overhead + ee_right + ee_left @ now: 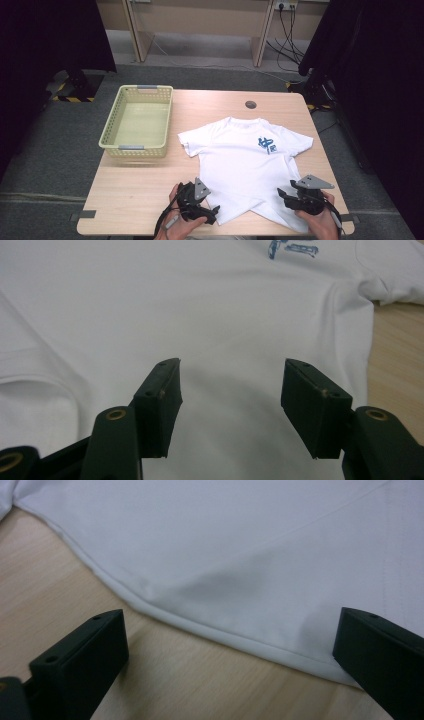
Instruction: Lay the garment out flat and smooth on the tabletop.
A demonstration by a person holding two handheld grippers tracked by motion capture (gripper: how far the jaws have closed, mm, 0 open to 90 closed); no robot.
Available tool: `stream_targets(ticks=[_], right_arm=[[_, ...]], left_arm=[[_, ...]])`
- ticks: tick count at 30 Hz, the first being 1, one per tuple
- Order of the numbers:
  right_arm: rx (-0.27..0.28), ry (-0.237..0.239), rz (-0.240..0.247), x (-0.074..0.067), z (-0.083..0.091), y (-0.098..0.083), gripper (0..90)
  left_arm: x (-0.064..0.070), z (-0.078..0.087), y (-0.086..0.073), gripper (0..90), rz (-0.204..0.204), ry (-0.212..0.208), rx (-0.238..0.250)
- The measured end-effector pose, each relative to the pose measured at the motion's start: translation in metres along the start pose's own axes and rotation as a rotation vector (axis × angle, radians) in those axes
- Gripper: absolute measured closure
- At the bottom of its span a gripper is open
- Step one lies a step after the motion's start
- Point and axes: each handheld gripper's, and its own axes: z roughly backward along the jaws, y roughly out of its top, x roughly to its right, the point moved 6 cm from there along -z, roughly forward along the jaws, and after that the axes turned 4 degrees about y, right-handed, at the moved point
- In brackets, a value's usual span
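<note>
A white T-shirt [245,155] with a blue chest print [266,145] lies flat, front up, on the wooden table [135,185], its neck toward the far edge. My left gripper [210,212] is at the shirt's near left hem. In the left gripper view its jaws [230,650] stand wide open, one over bare wood and one over the cloth [225,540], with the hem edge running between them. My right gripper [286,196] is at the near right part of the shirt. It [232,390] is open just above the cloth [175,300], gripping nothing, with the print [292,247] farther ahead.
A pale yellow plastic basket [132,150], with nothing in it, stands at the table's far left. A round cable hole [250,104] lies near the far edge. Bare wood stretches between the basket and my left hand. Dark curtains flank the table on both sides.
</note>
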Motion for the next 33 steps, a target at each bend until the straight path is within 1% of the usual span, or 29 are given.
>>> stream_targets(ticks=[4,5,7,8,12,17,19,21,23,25,27,28,30,33], right_arm=[[-0.053,-0.025,0.021,0.003,0.003,-0.014,41.0],[-0.048,-0.015,0.01,0.003,0.003,-0.017,41.1],[-0.037,0.017,-0.031,0.004,0.006,-0.021,41.0],[-0.037,0.022,-0.037,0.005,0.007,-0.023,40.9],[-0.049,0.023,-0.048,0.006,0.013,-0.027,40.7],[-0.095,0.045,-0.038,-0.002,0.02,-0.031,37.7],[-0.092,0.039,-0.031,-0.003,0.02,-0.029,37.5],[-0.065,0.031,-0.031,-0.001,0.019,-0.024,36.9],[-0.039,0.018,-0.034,0.003,0.017,-0.017,35.7],[-0.021,0.017,-0.045,0.01,0.013,-0.012,35.1],[-0.019,0.016,-0.071,0.02,0.008,-0.008,35.0],[-0.02,0.007,-0.08,0.025,0.004,-0.006,35.0],[-0.02,-0.014,-0.095,0.035,-0.002,-0.003,35.1],[-0.023,-0.034,-0.117,0.049,-0.01,0.001,35.4]], left_arm=[[-0.011,0.011,-0.012,0.0,-0.004,-0.01,0.001],[-0.012,0.014,-0.014,0.0,-0.006,-0.013,0.003],[-0.015,0.018,-0.019,0.0,-0.008,-0.017,0.003],[-0.016,0.02,-0.021,0.0,-0.014,-0.019,0.002],[-0.015,0.024,-0.025,0.0,-0.017,-0.024,0.001],[-0.011,0.026,-0.027,0.0,-0.027,-0.032,0.001],[-0.01,0.027,-0.026,0.5,-0.041,-0.037,-0.004],[-0.012,0.026,-0.024,0.6,-0.042,-0.044,0.0],[-0.016,0.023,-0.021,1.9,-0.036,-0.043,0.003],[-0.023,0.02,-0.017,1.9,-0.025,-0.025,0.012],[-0.033,0.016,-0.011,2.3,-0.004,-0.007,0.021],[-0.038,0.013,-0.008,2.3,0.011,0.0,0.024],[-0.046,0.008,-0.003,2.3,0.025,0.02,0.026],[-0.052,0.001,0.003,2.3,0.038,0.033,0.024]])
